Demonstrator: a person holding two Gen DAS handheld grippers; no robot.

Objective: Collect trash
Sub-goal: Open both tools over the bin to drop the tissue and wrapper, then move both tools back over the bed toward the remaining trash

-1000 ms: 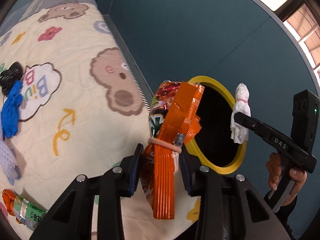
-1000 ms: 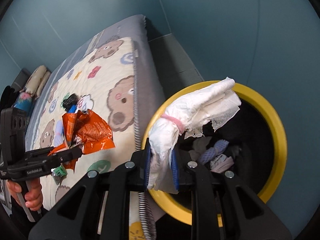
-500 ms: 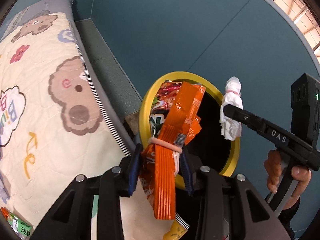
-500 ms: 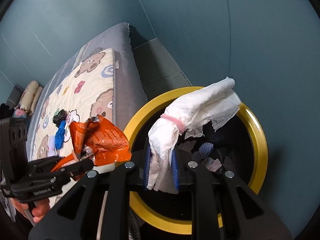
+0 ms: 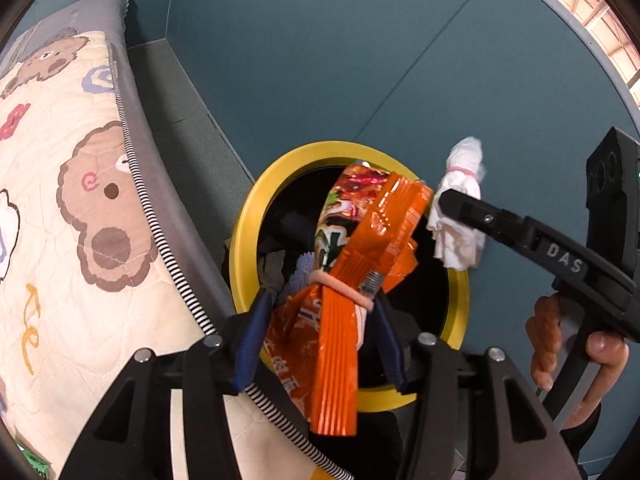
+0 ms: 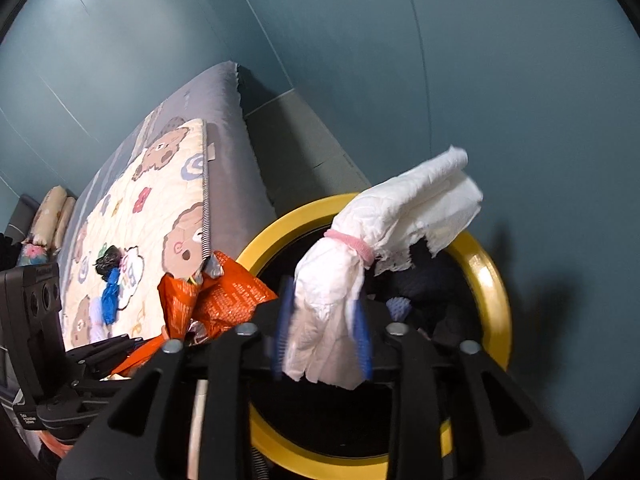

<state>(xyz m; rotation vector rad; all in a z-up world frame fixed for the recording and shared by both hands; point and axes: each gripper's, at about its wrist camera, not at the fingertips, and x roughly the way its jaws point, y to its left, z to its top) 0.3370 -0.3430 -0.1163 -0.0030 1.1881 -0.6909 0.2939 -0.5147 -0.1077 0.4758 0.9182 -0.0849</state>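
Note:
My left gripper (image 5: 320, 332) is shut on an orange snack wrapper (image 5: 352, 280) tied with a rubber band, held over the yellow-rimmed bin (image 5: 248, 232). My right gripper (image 6: 324, 336) is shut on a white tissue bundle (image 6: 384, 236) tied with a pink band, held over the same bin (image 6: 492, 280). In the left wrist view the right gripper (image 5: 444, 200) and tissue (image 5: 460, 216) hang over the bin's far right rim. In the right wrist view the wrapper (image 6: 216, 300) and left gripper (image 6: 116, 348) sit at the bin's left rim. Several items lie inside the bin.
A bed with a bear-print quilt (image 5: 60, 208) lies left of the bin, its striped edge (image 5: 160, 240) close to the rim. Blue and black items (image 6: 110, 280) lie on the quilt. A teal wall (image 5: 360, 60) stands behind the bin.
Both grippers have moved from beside the bed to over the bin opening. The wrapper and tissue stay gripped. The right gripper's jaws look slightly wider around the tissue.

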